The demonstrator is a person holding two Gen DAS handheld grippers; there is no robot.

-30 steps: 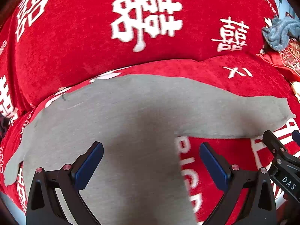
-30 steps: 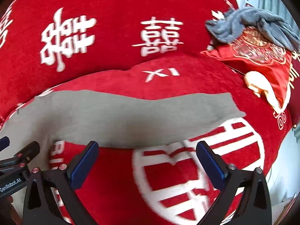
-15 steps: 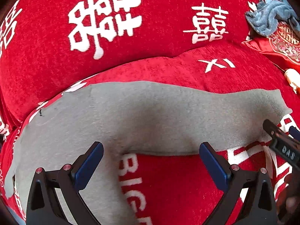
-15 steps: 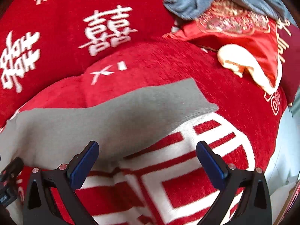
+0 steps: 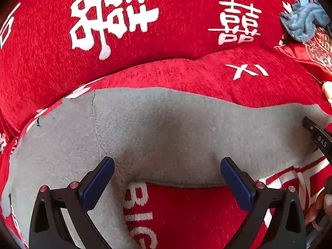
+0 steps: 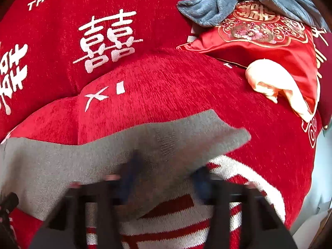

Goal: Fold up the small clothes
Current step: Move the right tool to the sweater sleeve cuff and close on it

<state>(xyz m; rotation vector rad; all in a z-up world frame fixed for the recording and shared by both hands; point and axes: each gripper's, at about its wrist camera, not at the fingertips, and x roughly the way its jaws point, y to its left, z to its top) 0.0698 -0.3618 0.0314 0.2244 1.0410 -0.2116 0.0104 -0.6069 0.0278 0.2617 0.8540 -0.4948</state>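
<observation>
Right wrist view shows my right gripper (image 6: 164, 178) closing over the grey garment's (image 6: 87, 161) leg end — it lies unfolded on the red sofa (image 6: 176, 87), my left gripper (image 5: 167, 178) wide apart, folding barely started.

White "XI" (image 5: 247, 71) and "BIG" (image 5: 138, 211) show on the red sofa cover (image 5: 186, 76), "THE" (image 6: 40, 0) up on its backrest, "DAS" (image 5: 322, 142) on the right gripper (image 6: 164, 179).

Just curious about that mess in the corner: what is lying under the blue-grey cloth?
The blue-grey cloth lies crumpled on a red embroidered cushion, on the red cover. What its folds cover cannot be seen.
</observation>
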